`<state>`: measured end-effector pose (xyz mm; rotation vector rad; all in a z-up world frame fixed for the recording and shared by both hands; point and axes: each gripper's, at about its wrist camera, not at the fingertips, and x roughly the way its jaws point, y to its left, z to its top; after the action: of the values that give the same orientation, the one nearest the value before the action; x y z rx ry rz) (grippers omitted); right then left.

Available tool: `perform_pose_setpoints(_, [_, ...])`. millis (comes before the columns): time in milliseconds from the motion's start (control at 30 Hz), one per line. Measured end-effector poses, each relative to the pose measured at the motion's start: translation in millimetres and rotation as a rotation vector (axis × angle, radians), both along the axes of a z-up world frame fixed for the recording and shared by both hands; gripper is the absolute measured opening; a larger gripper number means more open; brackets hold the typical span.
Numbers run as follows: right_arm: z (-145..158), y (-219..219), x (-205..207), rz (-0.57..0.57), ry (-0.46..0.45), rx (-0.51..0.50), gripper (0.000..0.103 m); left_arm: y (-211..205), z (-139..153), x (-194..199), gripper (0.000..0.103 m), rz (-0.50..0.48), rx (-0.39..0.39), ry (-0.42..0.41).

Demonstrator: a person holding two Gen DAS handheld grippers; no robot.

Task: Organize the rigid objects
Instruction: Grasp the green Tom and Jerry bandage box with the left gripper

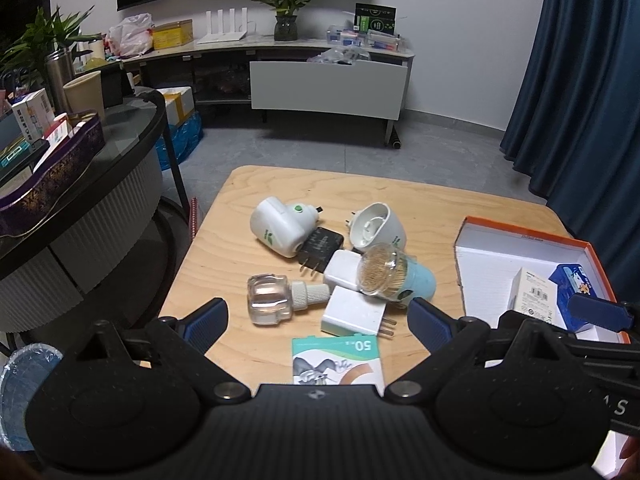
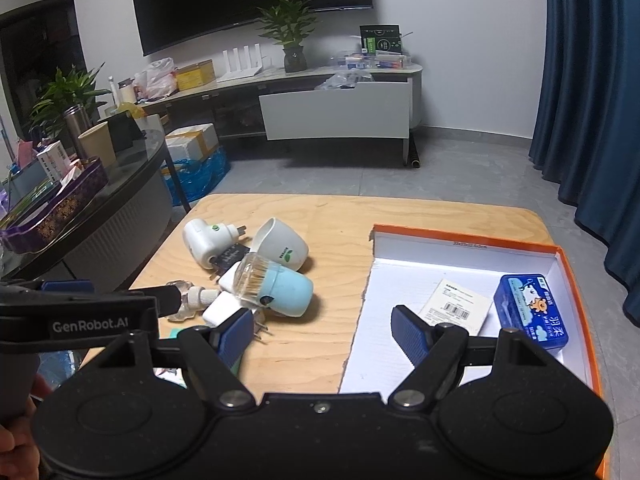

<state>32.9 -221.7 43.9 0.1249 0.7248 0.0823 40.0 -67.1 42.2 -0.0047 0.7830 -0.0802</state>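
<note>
the left gripper (image 1: pixel 316 322) hangs over the near edge of the wooden table (image 1: pixel 240 216), jaws spread wide and empty, above the clutter. only the left wrist view shows a green-and-white card (image 1: pixel 338 360) marked "50" between the fingers, a white plug adapter (image 1: pixel 354 314) just beyond it, and the clear glass bottle (image 1: pixel 268 300) lying whole on its side. the right gripper (image 2: pixel 322 330) also stands wide open with nothing in it, its left finger over the table, its right finger over the orange-rimmed box (image 2: pixel 460 240). the right wrist view shows the box interior fully: a blue tin (image 2: pixel 532 310) and a white barcoded packet (image 2: pixel 456 304) lie inside, side by side. the toothpick jar (image 2: pixel 276 286) with a pale blue base lies tipped in the pile, touching a white cup-shaped vaporizer (image 2: pixel 282 248).
</note>
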Motion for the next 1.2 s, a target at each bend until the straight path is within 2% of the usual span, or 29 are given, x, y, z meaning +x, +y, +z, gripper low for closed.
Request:
perform_pose_setpoints(600, [-15,25,1,0.058,0.037,0.002,0.09,27,-15,-7,0.099,0.032,-0.032,0.038])
perform_pose_setpoints(800, [-23,21,-3,0.048,0.049,0.001,0.09,34,-24,-14,0.1,0.04,-0.046,0.054])
perform_pose_setpoints(1200, [-33,-5,-7,-0.012,0.062,0.039,0.09,-4,-55,-12,0.102,0.029,-0.032,0.108])
